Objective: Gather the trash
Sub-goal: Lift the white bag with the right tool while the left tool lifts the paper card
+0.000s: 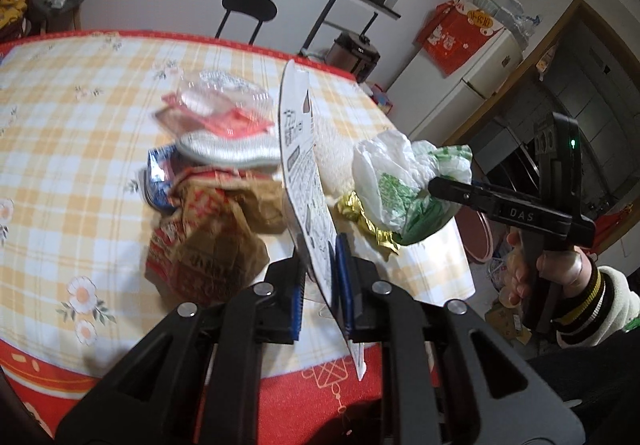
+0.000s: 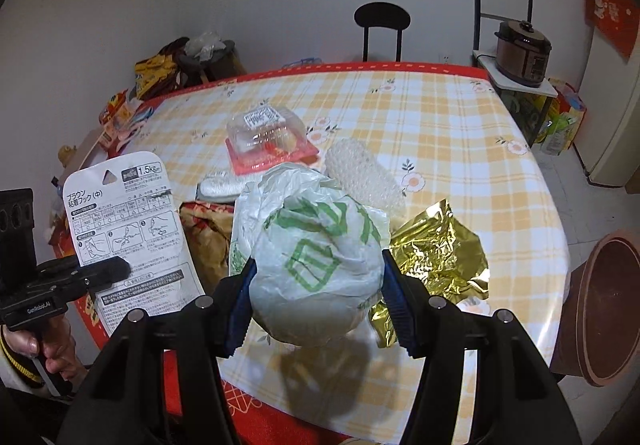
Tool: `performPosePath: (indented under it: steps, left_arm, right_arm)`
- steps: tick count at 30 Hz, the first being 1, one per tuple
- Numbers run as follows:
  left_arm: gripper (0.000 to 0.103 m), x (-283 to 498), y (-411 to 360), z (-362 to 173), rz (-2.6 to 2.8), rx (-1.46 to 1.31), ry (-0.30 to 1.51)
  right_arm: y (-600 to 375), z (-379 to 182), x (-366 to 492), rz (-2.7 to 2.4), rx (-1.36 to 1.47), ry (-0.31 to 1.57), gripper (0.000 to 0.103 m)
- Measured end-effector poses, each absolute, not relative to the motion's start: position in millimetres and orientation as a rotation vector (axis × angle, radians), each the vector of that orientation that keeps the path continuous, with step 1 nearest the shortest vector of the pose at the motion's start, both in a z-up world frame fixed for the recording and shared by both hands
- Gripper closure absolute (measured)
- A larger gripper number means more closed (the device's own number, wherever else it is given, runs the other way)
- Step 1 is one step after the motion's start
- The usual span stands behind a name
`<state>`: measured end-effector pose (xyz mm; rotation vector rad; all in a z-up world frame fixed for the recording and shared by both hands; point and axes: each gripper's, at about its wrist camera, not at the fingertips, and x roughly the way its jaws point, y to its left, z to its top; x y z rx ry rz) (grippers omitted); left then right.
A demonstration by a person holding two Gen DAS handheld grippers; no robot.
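Observation:
My left gripper [image 1: 320, 277] is shut on a white printed packaging card [image 1: 300, 173], held upright above the table; the card also shows in the right wrist view [image 2: 128, 229]. My right gripper [image 2: 316, 301] is shut on a crumpled white and green plastic bag [image 2: 316, 265], lifted above the table; the bag also shows in the left wrist view [image 1: 400, 185]. Below lie a gold foil wrapper [image 2: 436, 257], a brown paper bag [image 1: 216, 237], a clear plastic clamshell box [image 2: 264, 137], a bubble wrap piece [image 2: 360, 173] and a silver pouch [image 1: 228, 149].
The table [image 2: 460, 133] has a yellow checked cloth with a red border. A brown round bin [image 2: 604, 309] stands on the floor at the right. A black chair [image 2: 382, 29] is behind the table. A rice cooker [image 2: 522, 53] sits on a stand at the back right.

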<state>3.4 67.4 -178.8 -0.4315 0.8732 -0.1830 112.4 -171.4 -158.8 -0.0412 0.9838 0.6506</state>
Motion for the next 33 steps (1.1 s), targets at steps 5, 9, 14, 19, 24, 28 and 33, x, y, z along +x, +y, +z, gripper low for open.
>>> performPosePath:
  steps: [5, 9, 14, 19, 24, 28, 33]
  left_arm:
    - [0.085, 6.9, 75.9, -166.3, -0.156, -0.426, 0.838]
    - [0.085, 8.2, 80.4, -159.5, -0.138, -0.424, 0.817]
    - [0.085, 14.3, 79.0, -150.1, -0.132, -0.418, 0.801]
    - [0.086, 24.8, 69.2, -143.4, -0.148, -0.399, 0.788]
    - [0.09, 37.8, 53.8, -137.5, -0.174, -0.391, 0.774]
    - [0.096, 49.1, 37.1, -142.2, -0.19, -0.378, 0.789]
    - [0.096, 53.7, 24.4, -162.9, -0.166, -0.374, 0.846]
  right_arm:
    - [-180.9, -151.8, 115.2, 0.633, -0.022, 0.963, 0.046]
    - [-188.5, -147.1, 116.3, 0.617, -0.005, 0.95, 0.046]
    - [-203.3, -139.4, 118.7, 0.588, 0.012, 0.92, 0.046]
    - [-230.1, -129.8, 122.2, 0.535, 0.029, 0.881, 0.046]
    - [-271.7, -123.8, 127.6, 0.451, 0.048, 0.855, 0.046]
    - [-306.3, -127.2, 130.9, 0.403, 0.069, 0.86, 0.046]
    - [-326.6, -132.9, 124.5, 0.395, 0.081, 0.865, 0.046]
